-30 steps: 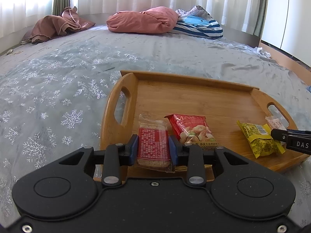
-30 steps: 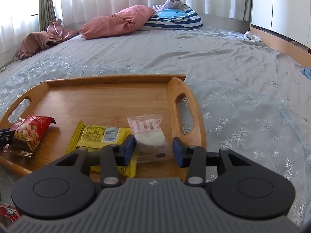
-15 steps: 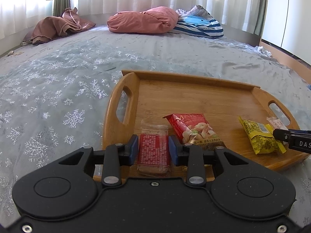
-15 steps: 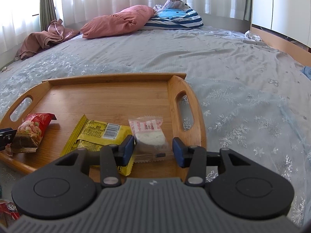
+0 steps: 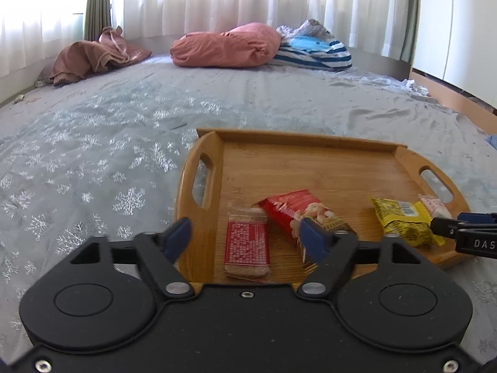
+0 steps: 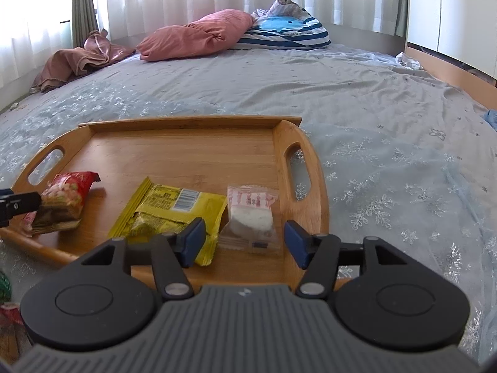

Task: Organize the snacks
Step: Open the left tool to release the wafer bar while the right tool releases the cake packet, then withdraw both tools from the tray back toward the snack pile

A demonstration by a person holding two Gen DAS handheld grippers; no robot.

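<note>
**Four snacks down on the tray**

Both tools have just been opening. The left tool [image 5: 245,239] stands spread around the red bar [image 5: 247,248], pads clear. The right tool [image 6: 245,242] stands spread around the clear pack [image 6: 250,217]. Red bag [image 6: 63,199] and yellow pack [image 6: 167,211] lie between them along the near edge of the tray [image 6: 186,124], on the bed [image 6: 372,99]. Something red at near left, off the tray, may remain.

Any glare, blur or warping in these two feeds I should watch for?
Left wrist: curtains blown out by backlight, fisheye bends the tray, red peanut packet slightly blurred. Right wrist: same window glare, bed edges curve, clear wrapper sharp, no harsh shadows.
</note>
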